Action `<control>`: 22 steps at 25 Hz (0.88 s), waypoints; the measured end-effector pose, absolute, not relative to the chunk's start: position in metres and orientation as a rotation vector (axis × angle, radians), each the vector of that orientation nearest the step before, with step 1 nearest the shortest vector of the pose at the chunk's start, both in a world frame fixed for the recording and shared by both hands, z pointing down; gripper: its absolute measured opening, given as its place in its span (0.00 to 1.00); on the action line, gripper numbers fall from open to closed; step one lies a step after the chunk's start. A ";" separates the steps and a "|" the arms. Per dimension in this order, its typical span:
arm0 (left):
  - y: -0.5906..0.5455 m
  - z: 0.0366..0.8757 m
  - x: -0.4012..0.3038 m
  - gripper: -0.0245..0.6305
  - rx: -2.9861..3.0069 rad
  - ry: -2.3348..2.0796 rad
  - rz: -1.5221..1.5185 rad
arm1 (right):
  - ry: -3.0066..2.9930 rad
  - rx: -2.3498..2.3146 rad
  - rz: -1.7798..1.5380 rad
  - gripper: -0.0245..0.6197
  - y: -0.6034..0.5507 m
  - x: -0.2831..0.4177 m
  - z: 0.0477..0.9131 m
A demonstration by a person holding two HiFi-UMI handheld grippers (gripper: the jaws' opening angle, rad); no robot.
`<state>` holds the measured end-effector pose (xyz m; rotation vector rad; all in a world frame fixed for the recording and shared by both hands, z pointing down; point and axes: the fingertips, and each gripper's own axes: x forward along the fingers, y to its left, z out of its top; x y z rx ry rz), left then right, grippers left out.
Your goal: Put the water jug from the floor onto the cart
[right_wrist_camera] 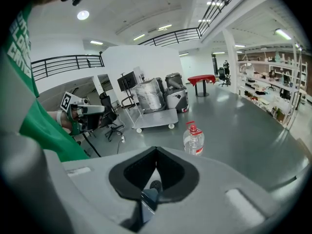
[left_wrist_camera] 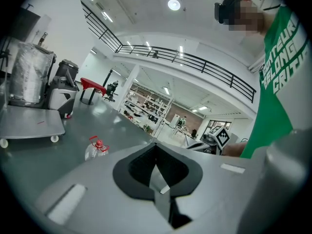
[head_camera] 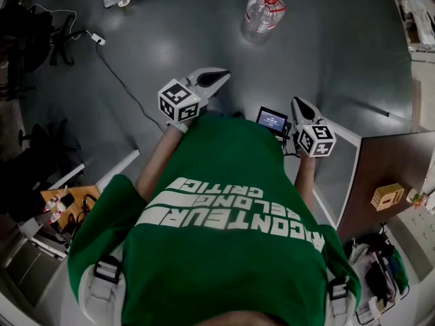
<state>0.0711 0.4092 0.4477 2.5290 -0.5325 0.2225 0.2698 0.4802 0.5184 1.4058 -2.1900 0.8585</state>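
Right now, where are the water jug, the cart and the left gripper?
water jug (head_camera: 262, 17), head view, on its clear body.
cart (right_wrist_camera: 157, 117), right gripper view, on its flat deck.
left gripper (head_camera: 219, 77), head view, at its closed fingertips.

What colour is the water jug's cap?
Red cap on the water jug; right gripper view shows it best.

The jug (right_wrist_camera: 193, 139) is clear plastic with a red cap and a red carry handle; it stands upright on the grey floor (right_wrist_camera: 253, 126), near the cart (right_wrist_camera: 155, 117) but apart from it; the cart is a low grey platform on white casters; a film-wrapped load (right_wrist_camera: 149, 95) stands on it.
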 end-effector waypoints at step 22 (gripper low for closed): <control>0.325 0.439 0.046 0.06 2.538 -0.466 0.183 | -2.177 1.323 0.775 0.03 0.390 0.218 0.503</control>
